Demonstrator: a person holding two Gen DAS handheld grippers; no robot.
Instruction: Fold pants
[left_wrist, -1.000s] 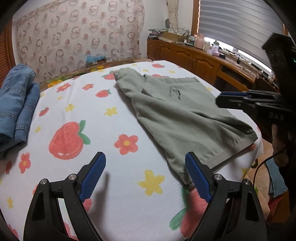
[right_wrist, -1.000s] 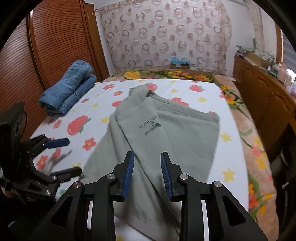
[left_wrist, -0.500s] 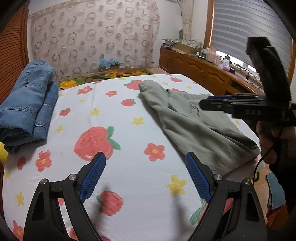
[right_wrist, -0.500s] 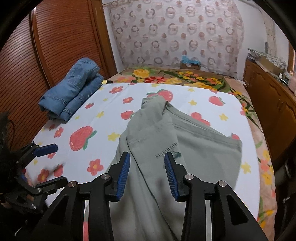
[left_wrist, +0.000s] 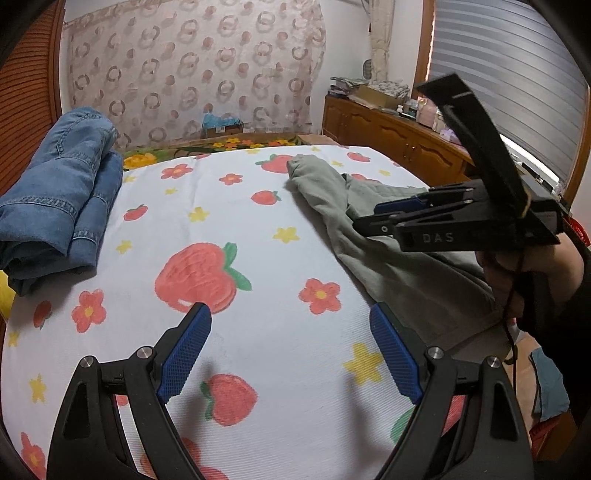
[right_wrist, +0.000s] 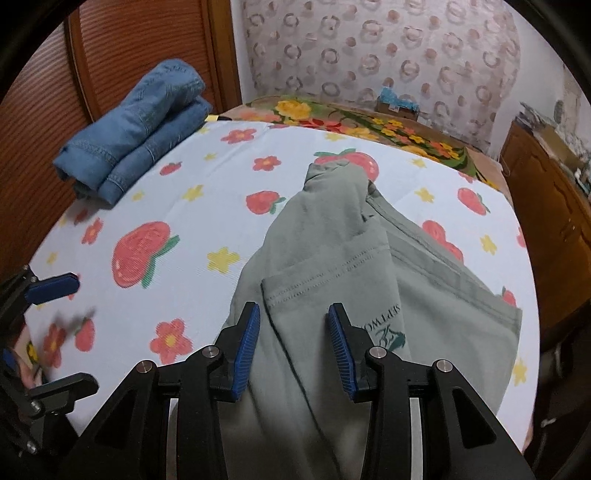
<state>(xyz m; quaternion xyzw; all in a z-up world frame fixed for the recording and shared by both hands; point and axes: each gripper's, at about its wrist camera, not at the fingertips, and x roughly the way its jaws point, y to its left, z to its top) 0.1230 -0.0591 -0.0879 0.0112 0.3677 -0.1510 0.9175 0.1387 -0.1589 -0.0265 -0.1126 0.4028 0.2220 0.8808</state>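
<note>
On the bed's right half the green pants (right_wrist: 369, 288) lie partly folded, one part doubled over the rest, edges uneven; further folds appear outstanding. Right hand-held gripper (right_wrist: 293, 347) hovers above them, half open and empty; left hand-held gripper (left_wrist: 291, 354) stands wide, empty, over the bedsheet (left_wrist: 258, 229).

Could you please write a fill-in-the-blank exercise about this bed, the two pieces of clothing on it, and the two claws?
1. The grey-green pants lie on a bedsheet printed with flowers, stars and ____.
2. The folded garment near the wooden wall is made of blue ____.
3. The left claw hovers over bare sheet with its jaws ____ and nothing between them.
4. The right claw hangs over the ____ pants.

Missing words: strawberries; denim; open; grey-green
</note>
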